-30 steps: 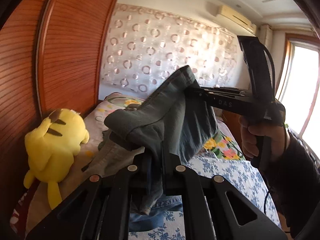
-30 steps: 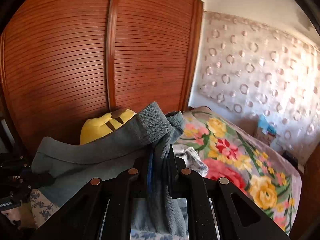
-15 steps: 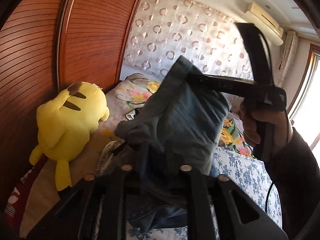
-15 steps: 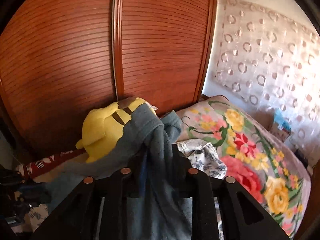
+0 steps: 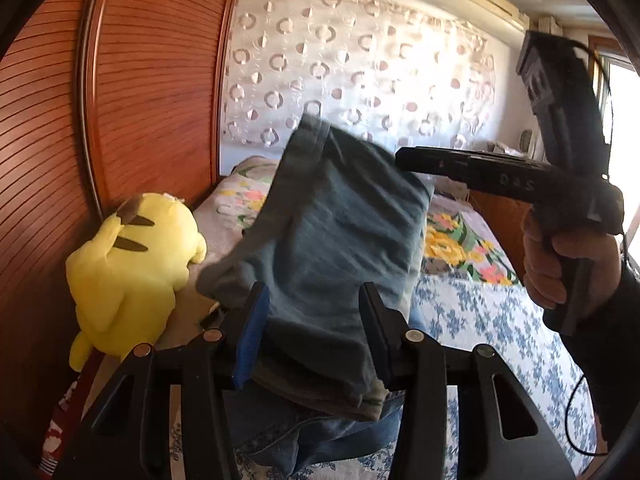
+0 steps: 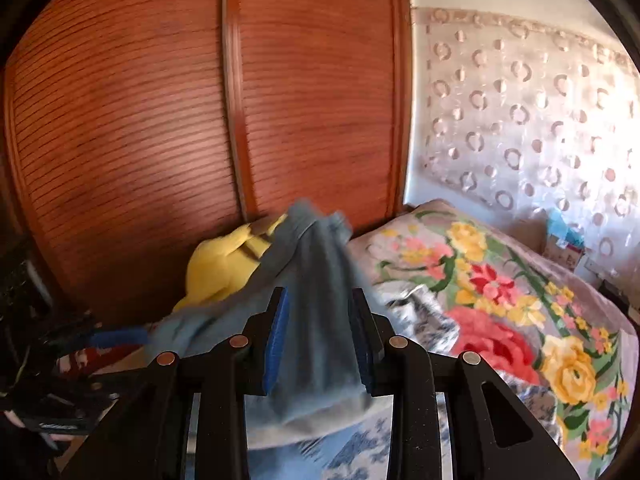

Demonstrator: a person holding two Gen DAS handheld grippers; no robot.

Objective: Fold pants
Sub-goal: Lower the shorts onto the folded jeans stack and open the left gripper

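Note:
The grey-blue pants [image 5: 332, 240] are in the air above the bed, folded over and blurred. My left gripper [image 5: 312, 296] is open, its fingers apart on either side of the cloth. My right gripper [image 6: 318, 300] is also open, with the same pants [image 6: 316, 320] lying loose between its fingers. In the left wrist view the right gripper [image 5: 404, 160] reaches in from the right at the pants' upper edge, held by a hand [image 5: 568, 264]. Blue jeans [image 5: 320, 436] lie on the bed beneath.
A yellow plush toy [image 5: 128, 272] sits at the left against the wooden wardrobe [image 5: 140, 100]. A floral blanket [image 6: 500, 292] covers the far bed. A blue-flowered sheet [image 5: 472, 320] covers the near part. A dotted curtain [image 5: 360, 80] hangs behind.
Both grippers have opened: a second ago each was shut on the pants. The pants now hang loose between the fingers and are dropping.

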